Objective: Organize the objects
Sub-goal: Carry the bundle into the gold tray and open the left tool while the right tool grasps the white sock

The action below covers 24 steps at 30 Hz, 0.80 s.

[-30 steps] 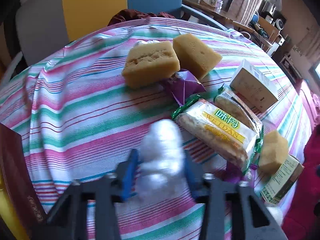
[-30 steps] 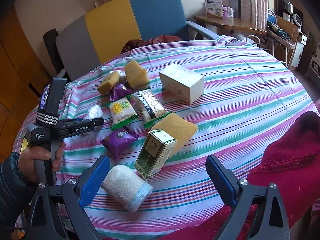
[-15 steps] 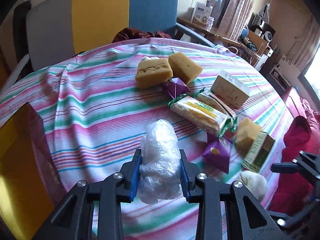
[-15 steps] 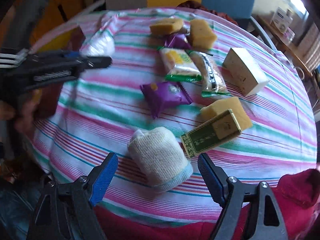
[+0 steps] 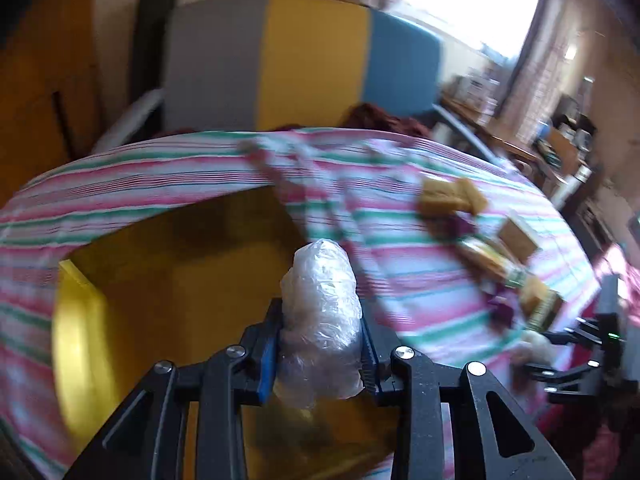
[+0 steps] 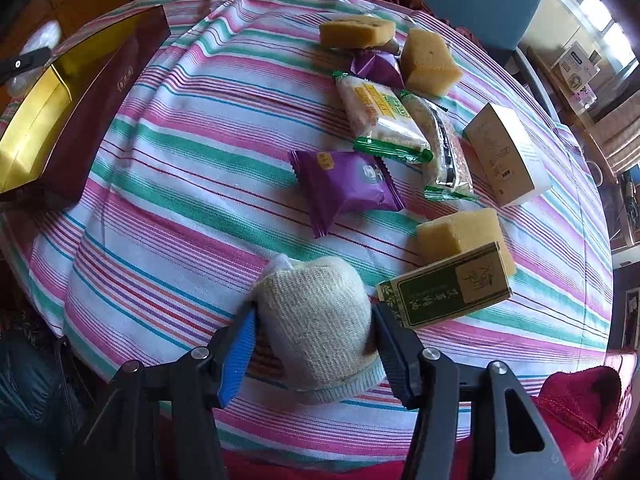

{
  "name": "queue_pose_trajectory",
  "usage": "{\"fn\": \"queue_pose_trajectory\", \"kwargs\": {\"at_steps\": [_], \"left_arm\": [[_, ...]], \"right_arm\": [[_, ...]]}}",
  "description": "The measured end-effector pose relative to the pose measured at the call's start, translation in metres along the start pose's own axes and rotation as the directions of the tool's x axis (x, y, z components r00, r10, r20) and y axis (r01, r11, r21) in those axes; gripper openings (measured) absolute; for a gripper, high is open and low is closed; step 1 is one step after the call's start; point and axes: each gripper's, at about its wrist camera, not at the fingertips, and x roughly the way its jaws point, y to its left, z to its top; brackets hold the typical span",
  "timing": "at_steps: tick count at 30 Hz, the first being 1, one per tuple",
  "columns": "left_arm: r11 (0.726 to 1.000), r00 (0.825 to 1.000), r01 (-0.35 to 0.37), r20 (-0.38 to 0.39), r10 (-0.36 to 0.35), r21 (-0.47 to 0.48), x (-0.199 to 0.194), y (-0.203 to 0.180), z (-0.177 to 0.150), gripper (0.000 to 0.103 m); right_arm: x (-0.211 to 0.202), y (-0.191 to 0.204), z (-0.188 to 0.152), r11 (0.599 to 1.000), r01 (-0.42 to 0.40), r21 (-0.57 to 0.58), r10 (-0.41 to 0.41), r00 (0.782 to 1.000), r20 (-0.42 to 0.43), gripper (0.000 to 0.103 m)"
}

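Left gripper (image 5: 322,344) clamps plastic bundle (image 5: 320,320) (right gripper (image 6: 314,344) closing around knitted roll (image 6: 320,324))

Three yellow cakes (image 6: 357,31), two purple packets (image 6: 347,189), two green-ended bars (image 6: 380,118), two cartons (image 6: 506,154)

the cloth (image 6: 192,152) over the worktop is striped pink, green, white and thin red. the open box (image 6: 92,112) is maroon outside, golden yellow inside. one snack packet (image 6: 344,188) is purple; another packet (image 6: 380,116) is clear with yellow and green print. the sponge blocks (image 6: 460,232) are yellow. the small carton (image 6: 448,292) is dark green and tan. the knitted roll (image 6: 316,320) is cream with a pale blue hem.
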Motion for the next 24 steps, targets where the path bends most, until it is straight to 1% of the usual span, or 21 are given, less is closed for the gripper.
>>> {"fn": "queue_pose_trajectory", "kwargs": {"at_steps": [2, 3, 5, 7, 10, 14, 15, 16, 20, 22, 24], "left_arm": [[0.996, 0.997, -0.073, -0.010, 0.073, -0.057, 0.002, 0.039, -0.001, 0.035], [0.990, 0.993, -0.118, -0.016, 0.117, -0.080, 0.005, 0.058, -0.001, 0.035], [0.977, 0.982, -0.186, -0.036, 0.183, -0.100, 0.013, 0.088, 0.000, 0.035], [0.963, 0.971, -0.239, -0.056, 0.233, -0.123, 0.024, 0.111, 0.001, 0.035], [0.950, 0.961, -0.271, -0.095, 0.258, -0.158, 0.040, 0.136, 0.000, 0.035], [0.936, 0.948, -0.312, -0.111, 0.297, -0.163, 0.057, 0.152, 0.001, 0.036], [0.932, 0.945, -0.322, -0.112, 0.306, -0.166, 0.060, 0.153, 0.002, 0.036], [0.929, 0.943, -0.330, -0.113, 0.314, -0.168, 0.062, 0.155, 0.003, 0.037], [0.919, 0.929, -0.366, -0.114, 0.352, -0.145, 0.073, 0.156, 0.009, 0.037], [0.910, 0.920, -0.389, -0.114, 0.375, -0.140, 0.076, 0.158, 0.010, 0.040], [0.909, 0.920, -0.389, -0.109, 0.376, -0.148, 0.075, 0.160, 0.010, 0.043]], "right_arm": [[0.000, 0.000, -0.002, 1.000, -0.001, 0.003, 0.001, 1.000, 0.004, 0.057], [0.000, -0.001, -0.003, 1.000, -0.002, 0.004, 0.002, 1.000, 0.006, 0.057], [0.000, -0.002, -0.005, 1.000, -0.005, 0.010, 0.005, 1.000, 0.009, 0.057], [0.000, -0.003, -0.006, 1.000, -0.008, 0.018, 0.008, 1.000, 0.011, 0.057], [0.000, -0.006, -0.003, 1.000, -0.010, 0.023, 0.010, 1.000, 0.012, 0.057], [0.000, -0.009, -0.005, 1.000, -0.011, 0.025, 0.011, 1.000, 0.013, 0.057], [0.000, -0.010, -0.006, 1.000, -0.011, 0.026, 0.010, 1.000, 0.014, 0.057], [0.001, -0.009, 0.003, 1.000, -0.009, 0.026, 0.009, 1.000, 0.013, 0.057], [0.001, -0.010, 0.003, 1.000, -0.008, 0.031, 0.007, 1.000, 0.015, 0.057], [0.001, -0.011, 0.003, 0.999, -0.007, 0.034, 0.006, 1.000, 0.020, 0.057], [0.001, -0.012, 0.003, 0.999, -0.007, 0.038, 0.006, 1.000, 0.023, 0.057]]}}
